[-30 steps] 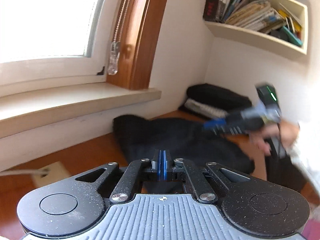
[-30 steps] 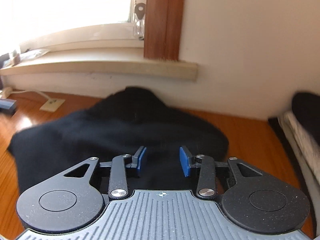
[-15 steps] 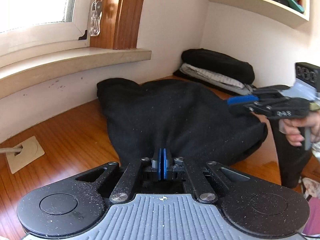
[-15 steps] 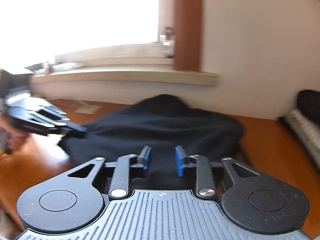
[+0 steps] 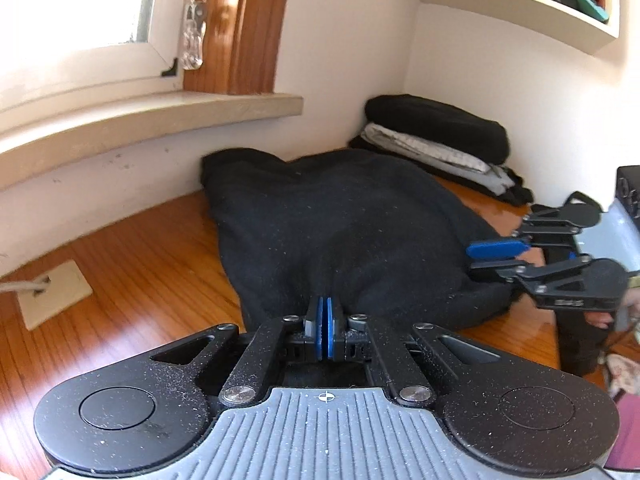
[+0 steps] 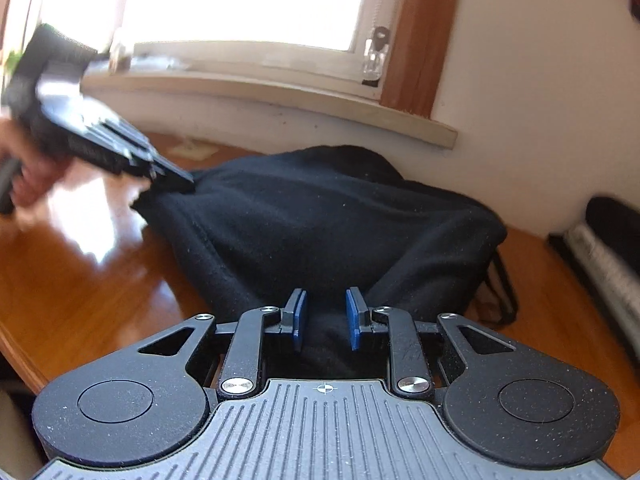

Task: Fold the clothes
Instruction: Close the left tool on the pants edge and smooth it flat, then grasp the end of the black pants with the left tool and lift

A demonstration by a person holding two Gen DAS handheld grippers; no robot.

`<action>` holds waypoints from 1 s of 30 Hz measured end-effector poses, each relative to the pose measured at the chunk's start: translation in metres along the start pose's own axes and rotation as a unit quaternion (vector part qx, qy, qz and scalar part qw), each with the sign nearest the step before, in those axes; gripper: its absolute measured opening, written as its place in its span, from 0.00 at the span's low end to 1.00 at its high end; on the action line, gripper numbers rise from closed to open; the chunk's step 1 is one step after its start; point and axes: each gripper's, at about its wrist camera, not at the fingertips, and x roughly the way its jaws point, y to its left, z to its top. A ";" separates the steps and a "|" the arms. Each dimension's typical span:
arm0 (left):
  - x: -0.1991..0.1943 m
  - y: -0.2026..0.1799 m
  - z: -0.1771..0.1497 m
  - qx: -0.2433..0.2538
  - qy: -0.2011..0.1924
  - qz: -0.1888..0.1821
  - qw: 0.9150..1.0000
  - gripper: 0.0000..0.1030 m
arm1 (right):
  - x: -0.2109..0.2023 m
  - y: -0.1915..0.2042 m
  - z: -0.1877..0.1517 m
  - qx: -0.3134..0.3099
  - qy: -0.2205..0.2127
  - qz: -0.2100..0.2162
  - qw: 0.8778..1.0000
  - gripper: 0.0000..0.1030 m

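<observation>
1. The left gripper [image 5: 324, 330] points forward and a little down at the near edge of the black garment [image 5: 344, 224]. In the right wrist view it comes in from the upper left, and a hand [image 6: 28, 176] is around its handle.
2. Its blue pads are pressed together, and the black cloth bunches up at their tips. From the right wrist view the tip of this gripper has hold of a corner of the garment.
3. The right gripper [image 6: 323, 318] also points forward and a little down, at another part of the garment's near edge.
4. Its jaws have just been closing. They now stand only partly open, with black cloth in the gap between the pads. I cannot tell if the pads press on it.
5. The garment lies spread on the wooden desk [image 5: 132, 264], under the windowsill [image 5: 152, 120]. A pile of folded clothes [image 5: 440, 140] is in the corner beside it.
</observation>
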 end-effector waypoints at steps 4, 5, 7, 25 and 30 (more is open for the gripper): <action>-0.013 -0.009 0.009 -0.009 -0.009 -0.029 1.000 0.01 | 0.004 -0.013 0.002 -0.034 0.027 -0.043 0.998 0.22; -0.016 -0.011 0.012 -0.004 -0.014 -0.028 1.000 0.01 | 0.007 -0.021 0.001 -0.038 0.033 -0.059 0.997 0.22; -0.017 -0.013 0.019 -0.001 -0.020 -0.029 0.999 0.06 | 0.012 -0.039 -0.002 -0.043 0.046 -0.094 0.994 0.22; 0.103 0.014 0.085 0.034 -0.036 -0.004 0.999 0.20 | 0.011 -0.115 -0.014 0.111 -0.028 -0.068 0.991 0.31; 0.136 0.038 0.092 0.055 -0.005 0.037 0.998 0.16 | 0.009 -0.121 -0.034 0.123 -0.027 -0.056 0.991 0.28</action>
